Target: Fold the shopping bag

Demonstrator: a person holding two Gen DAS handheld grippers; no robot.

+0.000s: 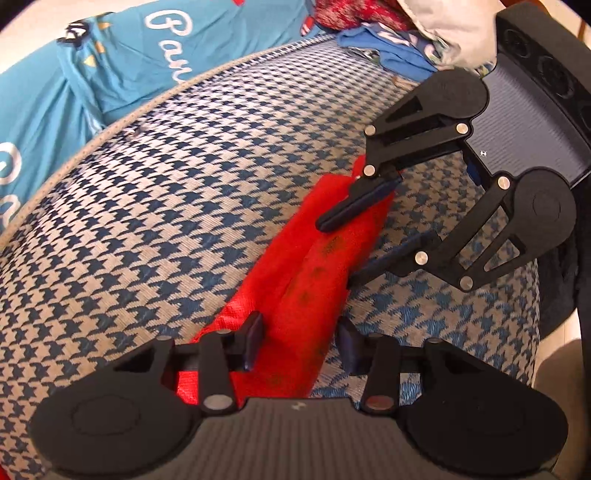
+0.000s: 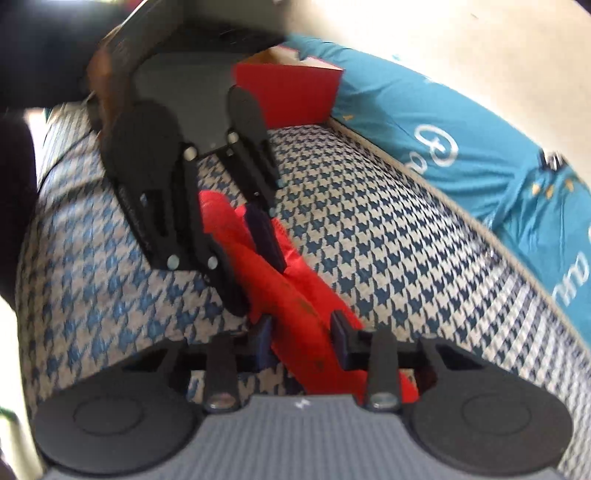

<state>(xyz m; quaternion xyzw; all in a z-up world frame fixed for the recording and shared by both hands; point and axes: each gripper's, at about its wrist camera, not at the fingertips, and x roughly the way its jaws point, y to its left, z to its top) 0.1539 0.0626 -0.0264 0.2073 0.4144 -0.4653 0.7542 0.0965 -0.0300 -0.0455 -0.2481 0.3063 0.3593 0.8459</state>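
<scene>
The red shopping bag (image 1: 306,280) lies folded into a long narrow strip on a blue-and-white houndstooth cushion (image 1: 166,206). My left gripper (image 1: 301,341) is open and straddles the near end of the strip, one finger on each side. At the far end, my right gripper (image 1: 338,249) is open too, its upper finger lying over the bag and its lower finger beside the bag's edge. In the right wrist view the bag (image 2: 314,295) runs between the right gripper's (image 2: 303,332) fingers, and the left gripper (image 2: 256,286) straddles the other end.
A teal cloth with white lettering (image 1: 110,55) lies beyond the cushion's piped edge (image 2: 461,136). Red, blue and white clothes (image 1: 388,26) are piled at the far end. A red box (image 2: 288,92) stands behind the left gripper. The cushion (image 2: 369,221) is bare on both sides of the bag.
</scene>
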